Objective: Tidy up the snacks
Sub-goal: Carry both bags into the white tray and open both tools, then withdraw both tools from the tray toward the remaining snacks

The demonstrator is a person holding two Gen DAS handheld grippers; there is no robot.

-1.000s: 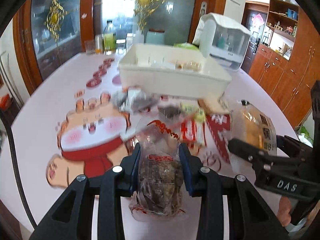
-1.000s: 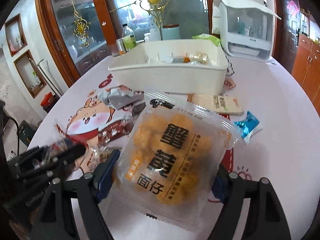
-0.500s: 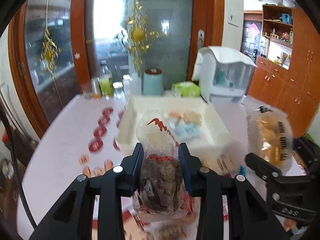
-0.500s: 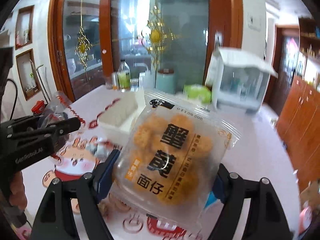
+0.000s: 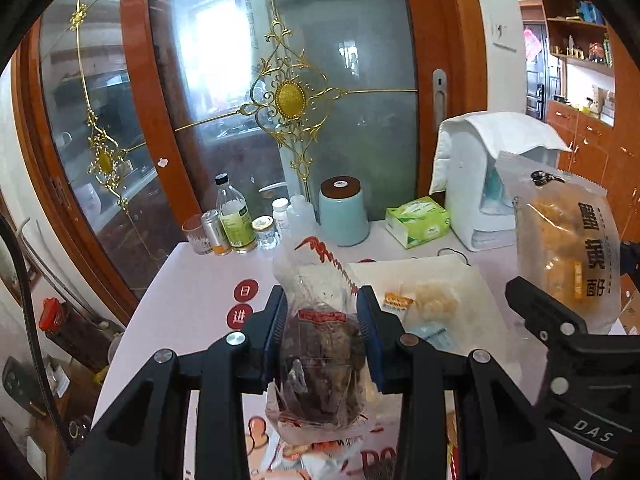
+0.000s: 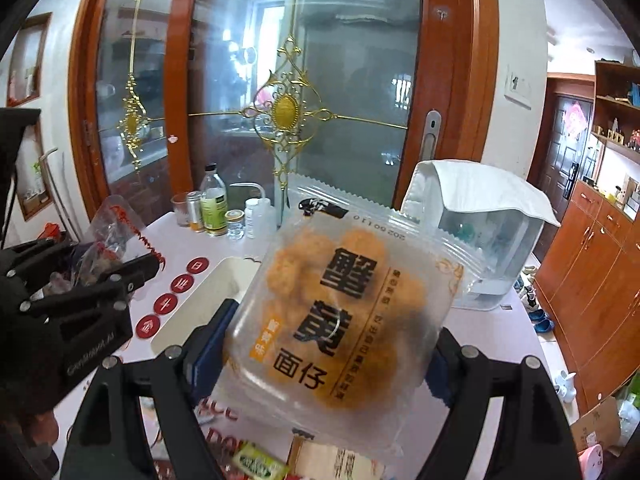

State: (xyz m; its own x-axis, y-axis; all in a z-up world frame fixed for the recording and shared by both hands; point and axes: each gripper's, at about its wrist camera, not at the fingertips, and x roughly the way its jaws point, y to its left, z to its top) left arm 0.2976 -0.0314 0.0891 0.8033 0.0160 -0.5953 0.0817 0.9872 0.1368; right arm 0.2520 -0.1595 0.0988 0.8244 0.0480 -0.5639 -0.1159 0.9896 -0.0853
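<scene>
My left gripper [image 5: 322, 308] is shut on a clear bag of dark brown snack [image 5: 320, 356] and holds it in the air. Under and beyond it lies the white bin [image 5: 476, 300], with a few small packets inside. On the right my right gripper [image 6: 332, 332] is shut on a big clear bag of orange puffs [image 6: 344, 312], held upright at its two sides. That bag [image 5: 564, 248] also shows in the left wrist view, above the bin's right end. From the right wrist view, the left gripper [image 6: 132, 268] and its bag [image 6: 108, 240] hang left of the bin [image 6: 224, 288].
Bottles and jars [image 5: 236, 224], a teal canister [image 5: 344, 212], a green tissue pack [image 5: 418, 220] and a white covered appliance [image 5: 480, 184] line the table's far edge before glass doors. Loose snack packets [image 6: 260, 464] lie on the table below the grippers.
Both grippers have risen and moved forward with their bags, from above the snack pile to over the white bin. Neither grip has changed.
</scene>
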